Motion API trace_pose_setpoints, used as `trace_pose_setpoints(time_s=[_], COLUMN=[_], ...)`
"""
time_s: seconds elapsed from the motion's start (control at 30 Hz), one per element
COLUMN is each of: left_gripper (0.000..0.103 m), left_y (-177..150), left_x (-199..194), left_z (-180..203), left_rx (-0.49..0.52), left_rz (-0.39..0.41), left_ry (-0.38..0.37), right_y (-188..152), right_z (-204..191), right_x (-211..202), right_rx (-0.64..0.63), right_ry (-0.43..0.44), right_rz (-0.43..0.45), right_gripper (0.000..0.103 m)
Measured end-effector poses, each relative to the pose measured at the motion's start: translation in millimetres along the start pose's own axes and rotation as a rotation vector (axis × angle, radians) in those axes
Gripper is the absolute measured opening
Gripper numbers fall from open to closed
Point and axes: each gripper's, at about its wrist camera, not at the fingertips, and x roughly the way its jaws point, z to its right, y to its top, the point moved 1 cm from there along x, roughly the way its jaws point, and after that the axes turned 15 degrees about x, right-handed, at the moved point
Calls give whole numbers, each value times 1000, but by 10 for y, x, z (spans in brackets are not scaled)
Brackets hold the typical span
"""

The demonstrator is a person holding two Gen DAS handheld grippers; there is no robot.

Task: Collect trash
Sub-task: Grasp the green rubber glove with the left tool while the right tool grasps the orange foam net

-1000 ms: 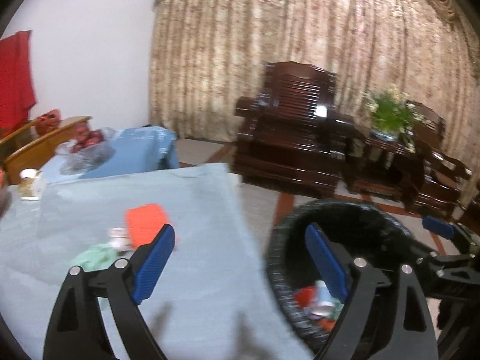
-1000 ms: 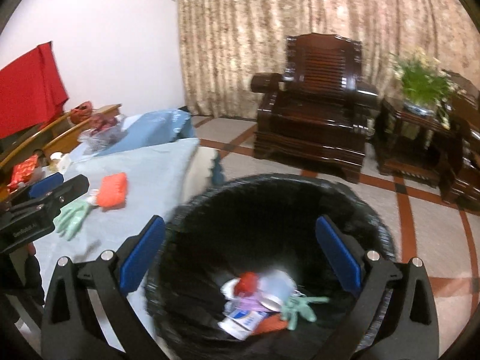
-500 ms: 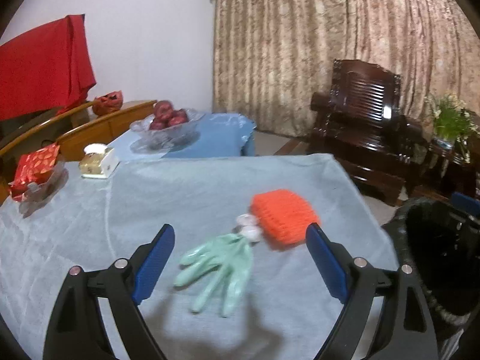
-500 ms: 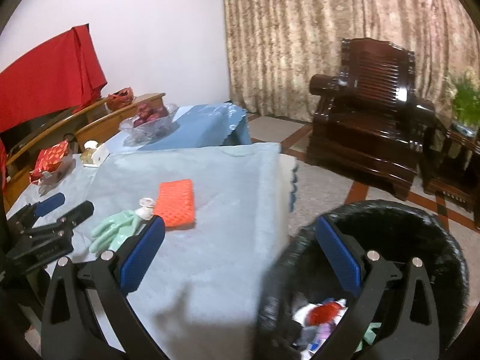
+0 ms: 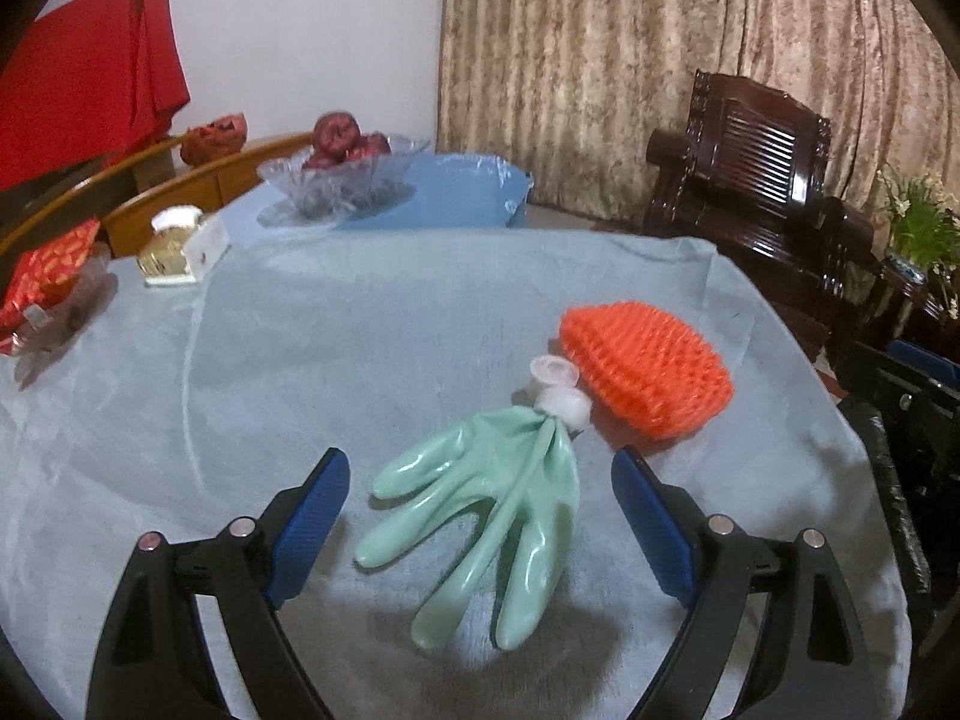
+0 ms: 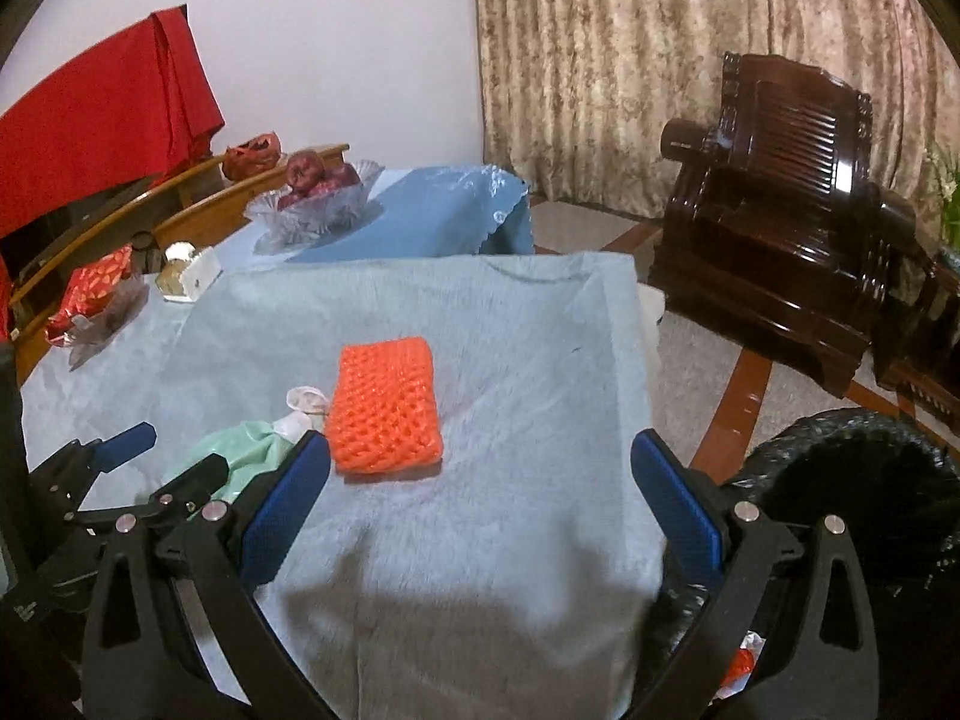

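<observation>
1. Underfoot, so to speak, a pale grey-blue cloth [image 5: 372, 324] covered the table, with a brighter blue cloth [image 6: 432, 210] lying over its far end.
2. Behind the table stood a white wall [image 5: 300, 30], a patterned beige curtain [image 5: 600, 60] and a dark carved wooden armchair [image 6: 780, 228]; a red fabric [image 5: 78, 102] hung at the left, and a green potted plant [image 5: 924, 228] stood at the right edge.
3. One black-lined trash bin [image 6: 852, 480] stood on the floor just beside the table's near right corner.
4. One mint-green rubber glove [image 5: 498, 510] lay flat on the cloth, fingers spread toward the camera.
5. Two small whitish caps [image 5: 558, 384] lay at the glove's cuff, touching it or nearly so.
6. One orange foam net [image 5: 648, 366] lay just beside the caps, on their right.
7. One glass bowl of red fruit [image 5: 342, 174], one small white and gold box [image 5: 180, 246] and one red packet [image 5: 48, 270] on a clear dish sat toward the far left of the table.
8. The left gripper [image 5: 480, 516] had its blue pads spread wide with the glove lying between them in the left wrist view; they gripped nothing.
9. The right gripper [image 6: 480, 492] was likewise spread wide and empty above bare cloth, the foam net just ahead of its left pad.
</observation>
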Motion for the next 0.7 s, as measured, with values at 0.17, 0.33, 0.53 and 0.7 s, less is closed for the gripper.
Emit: trace_pose_setpoints(time_s=[0.17,0.33,0.53,0.7], left_gripper=[87,87,77,40], left_y=[-26,-74,-79,-74], left_x=[261,451,546,545], left_z=[20,0,-23,-206], left_rx=[5,-17,-26,-94], left_rz=[-55,-132,-170,-139], left_ry=[-14,-44,-64,-75], right_y=[-15,-15,-30,-49], right_z=[-5,-21,-54,-133], right_x=[213,354,498,621], right_rx=[1,0,-14,-24], right_ry=[-8,-6,-1,16], right_rz=[-27,-42,-61,-87], right_gripper=[97,97,97,97])
